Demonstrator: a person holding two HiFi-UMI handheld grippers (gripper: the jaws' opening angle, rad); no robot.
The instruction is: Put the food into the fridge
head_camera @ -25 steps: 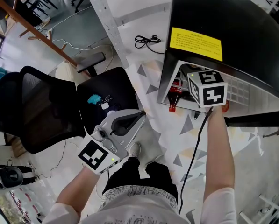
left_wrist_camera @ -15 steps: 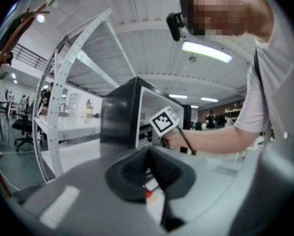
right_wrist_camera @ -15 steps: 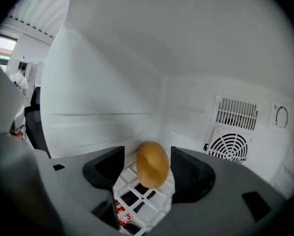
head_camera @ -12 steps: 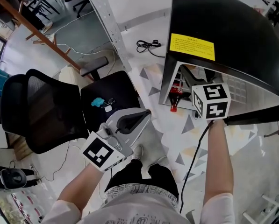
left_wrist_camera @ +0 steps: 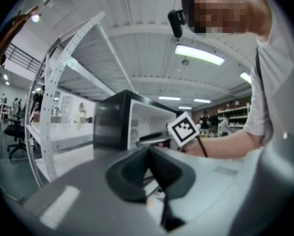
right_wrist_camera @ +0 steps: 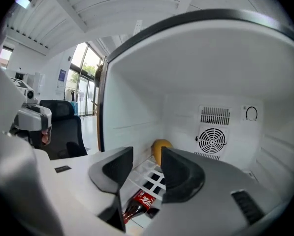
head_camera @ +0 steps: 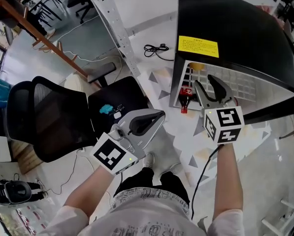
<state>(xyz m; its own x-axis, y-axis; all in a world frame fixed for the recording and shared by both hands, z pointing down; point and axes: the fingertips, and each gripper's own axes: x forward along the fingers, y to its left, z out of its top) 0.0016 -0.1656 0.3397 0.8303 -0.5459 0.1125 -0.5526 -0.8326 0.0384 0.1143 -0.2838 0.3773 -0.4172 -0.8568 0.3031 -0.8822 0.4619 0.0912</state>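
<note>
Fridge fan [right_wrist_camera: 212, 140] (right gripper view only)

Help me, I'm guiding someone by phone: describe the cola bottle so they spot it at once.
Find the black mini fridge with the yellow sticker, standing open. Under its wire shelf the cola bottle lies on its side, cap toward the opening. It is dark with a red label, unlike the round yellow fruit on the shelf.
</note>
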